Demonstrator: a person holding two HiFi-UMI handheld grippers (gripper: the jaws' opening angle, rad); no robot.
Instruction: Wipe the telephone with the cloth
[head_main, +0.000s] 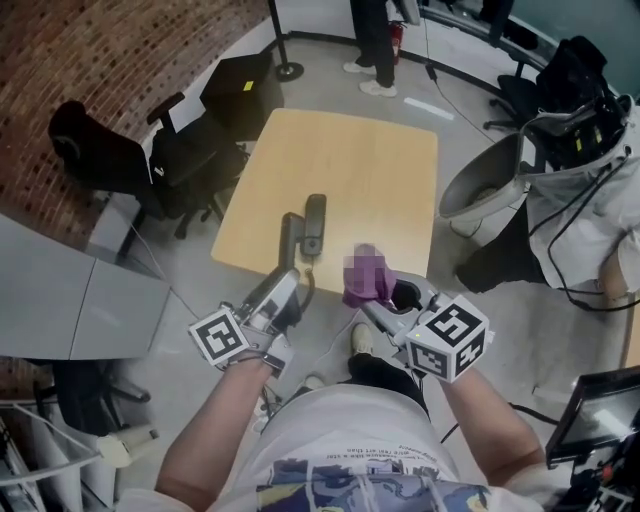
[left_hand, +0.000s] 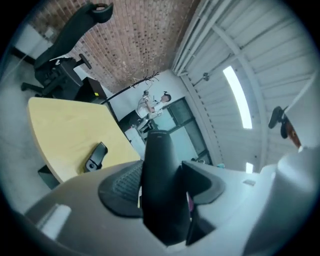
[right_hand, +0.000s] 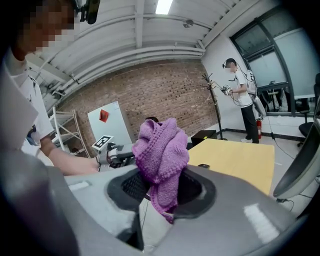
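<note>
- The pale wooden table (head_main: 375, 160) with rounded corners stands on the grey floor, and both grippers are held at its near edge.
- The left gripper (head_main: 286, 288) has its two fingers pinching a black plastic telephone handset (left_hand: 161, 185). The handset stands up lengthwise between the pads, its far end reaching over the table's near edge.
- A second black telephone piece (head_main: 314, 222) lies flat on the table near that same edge, just beside the held handset and apart from it.
- The right gripper (head_main: 385, 303), at the table's near edge to the right of the handset, has its fingers pressed onto a bunched purple knitted cloth (right_hand: 160, 160). The cloth bulges above the pads and a tail of it hangs below them.
- The cloth is near the handset but not touching it; a gap shows between them over the table's edge.
- Black office chairs (head_main: 185, 155) crowd the table's left side, with a red brick wall (head_main: 100, 50) behind them.
- A grey moulded chair shell (head_main: 480, 185) sits just off the table's right side.
- A person in dark trousers (head_main: 372, 35) stands on the floor beyond the table's far edge.
</note>
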